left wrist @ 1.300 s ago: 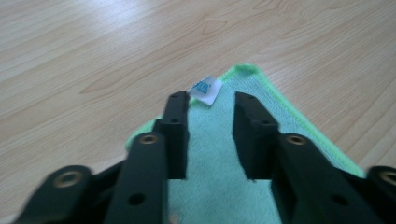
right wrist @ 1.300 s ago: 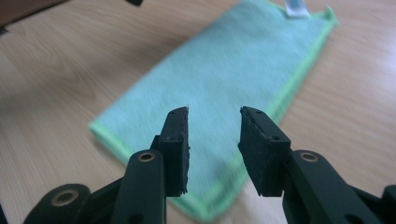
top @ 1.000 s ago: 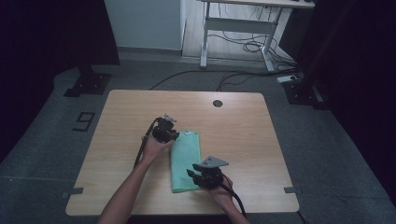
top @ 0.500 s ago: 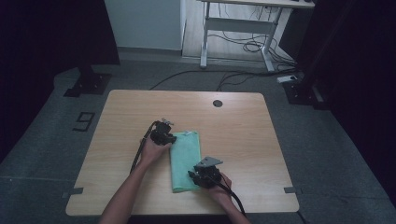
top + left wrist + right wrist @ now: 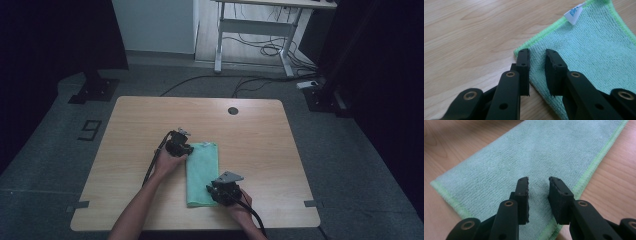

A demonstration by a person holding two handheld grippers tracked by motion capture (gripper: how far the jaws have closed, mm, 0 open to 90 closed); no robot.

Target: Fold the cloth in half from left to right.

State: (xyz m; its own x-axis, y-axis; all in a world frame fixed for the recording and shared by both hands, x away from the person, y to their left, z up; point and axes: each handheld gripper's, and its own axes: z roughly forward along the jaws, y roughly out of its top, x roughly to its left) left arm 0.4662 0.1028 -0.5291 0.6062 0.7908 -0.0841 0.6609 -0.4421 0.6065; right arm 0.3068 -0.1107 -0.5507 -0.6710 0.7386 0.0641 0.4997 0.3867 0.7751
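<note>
1. The mint-green microfibre cloth with a lighter green hem (image 5: pixel 203 174) lies flat as a narrow folded strip on the light wooden tabletop (image 5: pixel 260 145).
2. The left claw (image 5: pixel 537 60) is narrowly open, over the cloth's far left corner.
3. The right claw (image 5: pixel 538 185) is also narrowly open, above the cloth's near right part.
4. Judgement: nothing is gripped yet; the next fold is left.

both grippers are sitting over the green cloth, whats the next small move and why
Probably close each gripper on the cloth edge beneath it. The left gripper stands open over a corner near the white tag, and the right gripper stands open above the opposite end near the hem. Neither pinches fabric yet, and the cloth lies flat, seemingly folded lengthwise, on the table.
</note>
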